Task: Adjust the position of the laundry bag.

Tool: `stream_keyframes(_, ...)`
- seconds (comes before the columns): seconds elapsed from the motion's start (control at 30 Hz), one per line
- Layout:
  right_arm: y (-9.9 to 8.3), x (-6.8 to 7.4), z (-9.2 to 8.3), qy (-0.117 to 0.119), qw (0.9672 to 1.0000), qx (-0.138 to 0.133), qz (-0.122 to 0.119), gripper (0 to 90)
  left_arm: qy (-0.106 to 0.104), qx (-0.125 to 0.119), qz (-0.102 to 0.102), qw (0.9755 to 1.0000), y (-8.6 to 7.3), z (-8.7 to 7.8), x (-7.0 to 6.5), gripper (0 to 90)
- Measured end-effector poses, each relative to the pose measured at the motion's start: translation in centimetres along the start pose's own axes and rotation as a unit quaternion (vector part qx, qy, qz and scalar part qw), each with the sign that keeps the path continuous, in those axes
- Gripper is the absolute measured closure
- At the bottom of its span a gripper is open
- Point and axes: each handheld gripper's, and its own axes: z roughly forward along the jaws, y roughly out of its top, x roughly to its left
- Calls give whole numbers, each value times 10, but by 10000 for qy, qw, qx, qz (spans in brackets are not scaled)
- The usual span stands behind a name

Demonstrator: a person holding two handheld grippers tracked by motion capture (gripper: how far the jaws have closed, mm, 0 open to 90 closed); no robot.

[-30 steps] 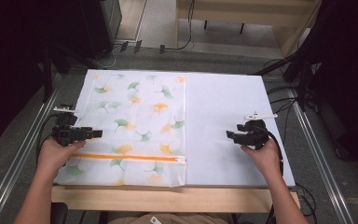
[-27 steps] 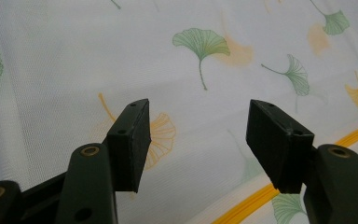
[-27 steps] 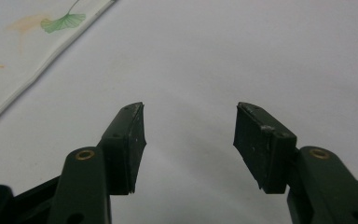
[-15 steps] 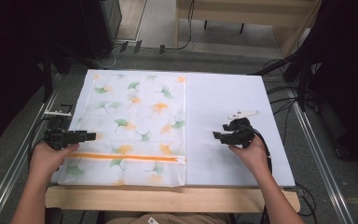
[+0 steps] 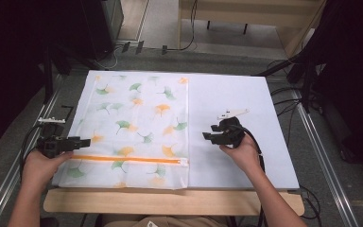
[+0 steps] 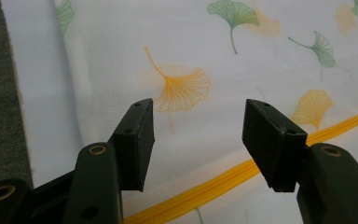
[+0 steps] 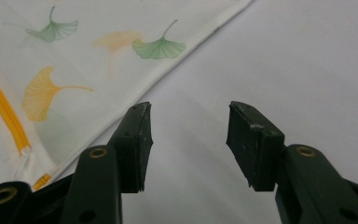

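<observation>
A white fabric bag (image 5: 132, 118) printed with green and orange ginkgo leaves lies flat on the left half of the table. An orange zipper (image 5: 127, 159) runs across its near part. My left gripper (image 5: 86, 141) (image 6: 198, 135) hovers at the bag's left edge, just above the zipper (image 6: 223, 175); its jaws have just been opening and nothing is between them. My right gripper (image 5: 207, 136) (image 7: 189, 140) is over the bare white surface just right of the bag, pointing at its edge. Its jaws have just been closing on nothing. The zipper's right end (image 7: 28, 154) lies left of it.
The white table cover (image 5: 236, 104) stretches to the right of the bag. A wooden board edge (image 5: 170, 201) runs along the near side. Metal rails (image 5: 321, 156) flank the table, with cables on the floor at the right (image 5: 288, 90).
My right gripper has slid left across the bare surface toward the bag's right edge, its jaws narrowing. My left gripper has shifted slightly left to the bag's left edge.
</observation>
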Motion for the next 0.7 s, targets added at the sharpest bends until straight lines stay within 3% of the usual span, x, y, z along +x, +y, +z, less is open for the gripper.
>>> stream_keyframes(0.27,7,13,12,234,9997,-101,-44,532,250,28,-112,9996,-3,-1,13,447)
stream_keyframes(0.47,12,23,22,309,9995,-99,-46,568,221,7,-125,9997,-1,2,23,441)
stream_keyframes(0.5,14,26,29,230,9995,-28,-197,559,231,-7,-138,9996,0,3,26,442)
stream_keyframes(0.7,18,30,47,215,9993,183,-242,522,334,34,-232,9992,2,9,37,442)
